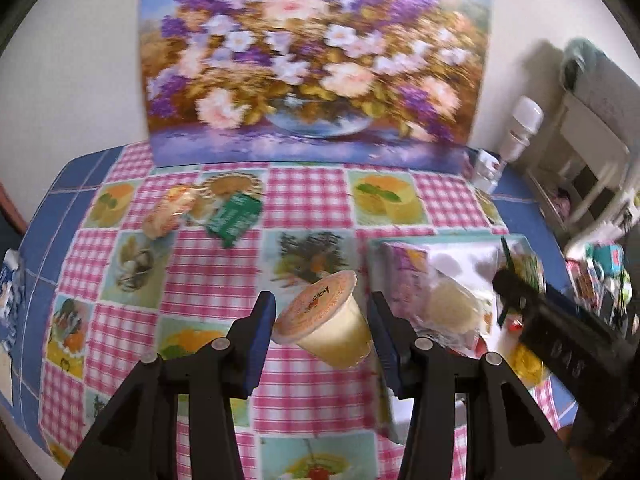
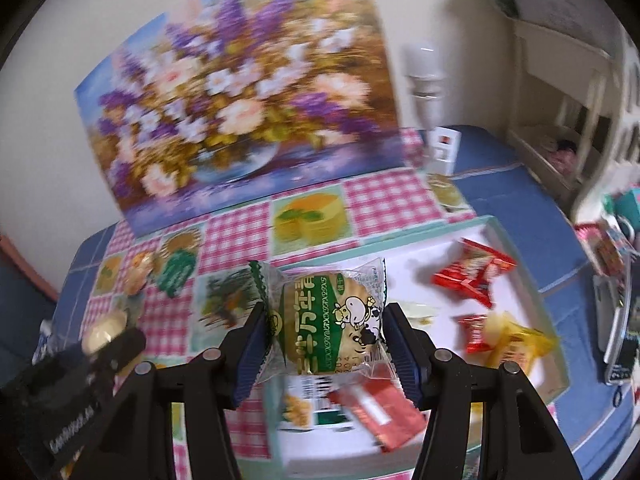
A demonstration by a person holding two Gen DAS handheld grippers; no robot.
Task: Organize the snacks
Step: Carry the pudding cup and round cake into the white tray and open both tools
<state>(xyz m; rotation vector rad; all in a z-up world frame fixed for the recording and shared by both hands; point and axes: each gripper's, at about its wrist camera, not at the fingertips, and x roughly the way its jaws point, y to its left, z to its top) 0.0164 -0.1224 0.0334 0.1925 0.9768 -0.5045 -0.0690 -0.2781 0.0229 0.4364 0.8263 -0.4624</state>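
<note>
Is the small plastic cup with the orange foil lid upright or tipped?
Tipped. The small plastic cup with the orange foil lid leans between the left gripper pads, lid facing up-left, its base lower right, above the checked tablecloth.

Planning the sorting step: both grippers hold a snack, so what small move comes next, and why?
Probably carry the right gripper, shut on the green cookie packet, a little further over the white tray and release; the packet hangs at the tray's near edge, where other snacks lie.

Both wrist views close, angled down; share flower painting [image 1: 316, 60].
</note>
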